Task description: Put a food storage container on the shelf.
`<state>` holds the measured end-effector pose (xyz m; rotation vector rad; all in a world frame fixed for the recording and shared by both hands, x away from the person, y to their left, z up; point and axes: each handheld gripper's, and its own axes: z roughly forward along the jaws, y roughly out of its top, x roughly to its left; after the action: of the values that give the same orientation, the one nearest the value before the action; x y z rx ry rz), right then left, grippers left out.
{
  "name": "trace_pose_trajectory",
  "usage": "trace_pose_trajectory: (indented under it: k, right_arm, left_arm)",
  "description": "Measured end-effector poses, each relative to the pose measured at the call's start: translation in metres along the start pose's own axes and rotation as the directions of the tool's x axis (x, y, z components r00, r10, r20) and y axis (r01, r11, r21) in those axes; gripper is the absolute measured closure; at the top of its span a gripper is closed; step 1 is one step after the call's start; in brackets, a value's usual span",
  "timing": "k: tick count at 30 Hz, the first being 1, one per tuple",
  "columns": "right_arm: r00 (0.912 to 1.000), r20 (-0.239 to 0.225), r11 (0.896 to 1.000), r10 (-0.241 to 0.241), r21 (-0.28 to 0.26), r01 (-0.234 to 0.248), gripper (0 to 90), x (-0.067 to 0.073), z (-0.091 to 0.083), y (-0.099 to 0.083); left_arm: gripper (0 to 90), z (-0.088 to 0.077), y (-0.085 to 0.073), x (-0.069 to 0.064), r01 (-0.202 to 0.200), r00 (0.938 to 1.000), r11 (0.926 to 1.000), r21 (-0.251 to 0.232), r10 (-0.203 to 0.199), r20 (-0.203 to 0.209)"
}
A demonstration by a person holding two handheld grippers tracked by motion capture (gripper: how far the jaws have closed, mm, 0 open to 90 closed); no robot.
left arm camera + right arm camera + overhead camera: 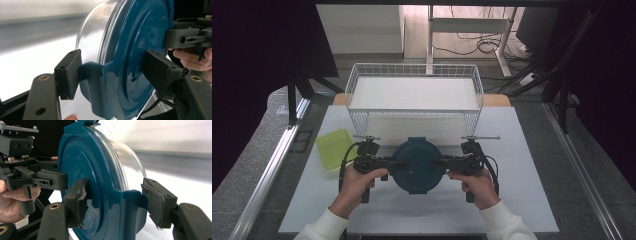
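From the high view we look down on a round container [417, 165] with a dark teal lid, carried between our two hands above the white desk [522, 165], the left gripper [404, 163] clamped on its left edge and the right gripper [434, 162] on its right edge. The left gripper view adds what the high view cannot give: the container [130, 57] has a clear bowl under the teal lid, and a teal clip of the lid folds down over the rim right between our jaws. There one pad presses the clip from the bowl side and the other lies on the flat top of the lid, so these jaws hold the container by its rim; the right gripper [166, 37] and our right hand [192, 56] show beyond the lid. The right gripper view mirrors this: the container [105, 182] stands edge-on, one worn pad flat against the lid's top, the other against the teal clip on the bowl side, so these jaws grip the opposite rim; the left gripper [63, 181] shows past the lid. Beyond the jaws in the high view stands a white wire basket [414, 95], raised on its wire frame, and outside the left jaws a light green tray [332, 145] lies on the desk.
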<state>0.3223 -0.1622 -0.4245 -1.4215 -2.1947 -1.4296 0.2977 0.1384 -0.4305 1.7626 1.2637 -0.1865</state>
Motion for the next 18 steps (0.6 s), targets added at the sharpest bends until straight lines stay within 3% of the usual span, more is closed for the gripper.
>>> trace_pose_trajectory:
  k: [12, 18]
  right_arm:
    - [0.9994, 0.001, 0.999, -0.034, -0.040, 0.034, 38.9, 0.014, -0.014, 0.030]
    - [0.9980, 0.007, 0.997, -0.063, -0.048, 0.063, 39.0, 0.022, -0.018, 0.044]
  left_arm:
    - [32.9, -0.016, 0.032, -0.012, -0.032, 0.9995, 0.9986, -0.042, 0.032, 0.006]
    - [33.0, -0.022, 0.040, -0.015, -0.039, 0.9992, 0.9973, -0.063, 0.039, 0.010]
